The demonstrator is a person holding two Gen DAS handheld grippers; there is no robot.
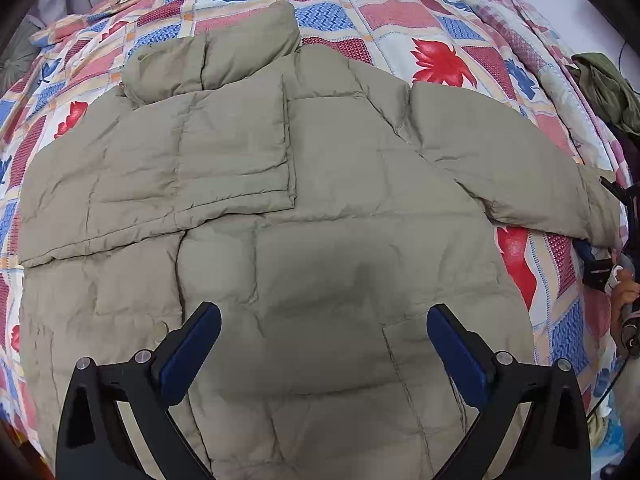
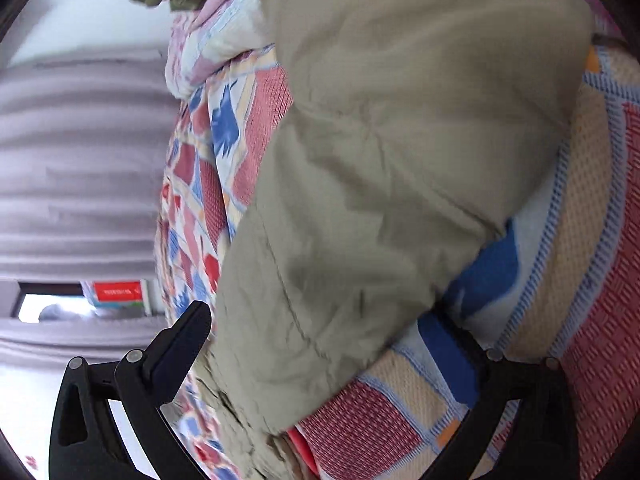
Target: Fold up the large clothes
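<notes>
Jacket: khaki puffer jacket (image 1: 320, 208) lies flat on the patchwork quilt (image 1: 400, 12), collar far, left sleeve (image 1: 224, 152) folded across the chest, right sleeve (image 1: 512, 168) spread to the right
Left gripper (image 1: 324, 316): above the near hem, jaws wide apart, holding nothing
Right gripper (image 2: 316, 324): jaws wide apart around the right sleeve cuff (image 2: 340, 300), not closed on it
Far right: olive garment (image 1: 608, 88) bunched on the quilt
</notes>
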